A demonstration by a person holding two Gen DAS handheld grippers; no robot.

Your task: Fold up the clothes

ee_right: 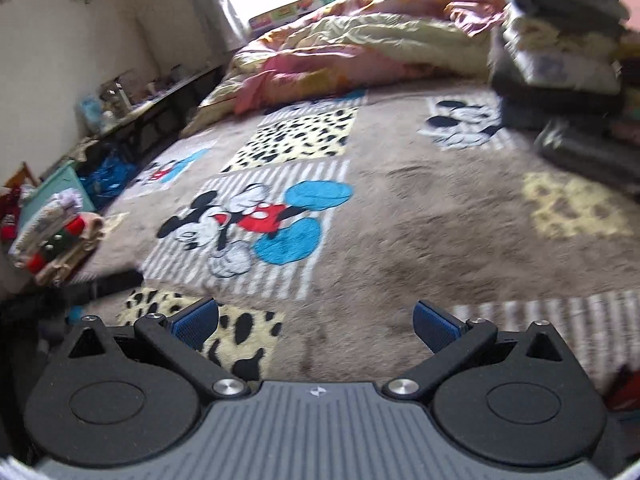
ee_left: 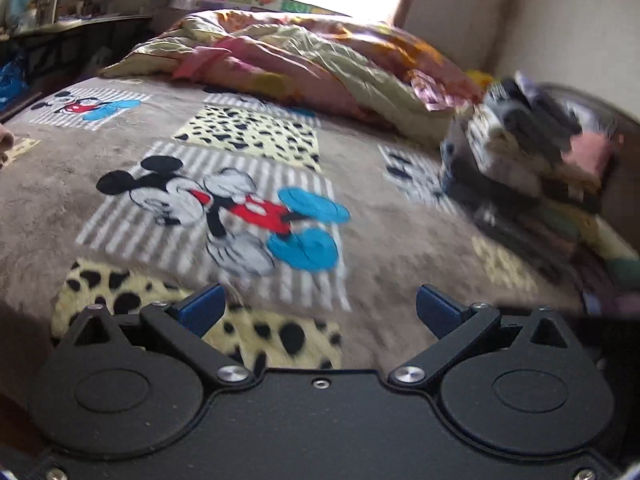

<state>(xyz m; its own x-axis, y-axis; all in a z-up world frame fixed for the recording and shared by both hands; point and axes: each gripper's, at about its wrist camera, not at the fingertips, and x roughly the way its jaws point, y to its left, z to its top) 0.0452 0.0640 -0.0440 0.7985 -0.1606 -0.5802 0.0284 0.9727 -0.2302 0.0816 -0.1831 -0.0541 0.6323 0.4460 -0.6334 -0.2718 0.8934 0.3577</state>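
Observation:
A tall stack of folded clothes stands on the right side of the bed, blurred in the left wrist view; in the right wrist view the same stack of folded clothes rises at the upper right. A smaller pile of garments lies at the bed's left edge. My left gripper hovers open over the cartoon-mouse blanket, nothing between its blue pads. My right gripper is also open and empty above the blanket.
A crumpled pink and yellow quilt lies across the far end of the bed under a bright window. A cluttered shelf and blue bags line the left wall. A dark object rests near the bed's left edge.

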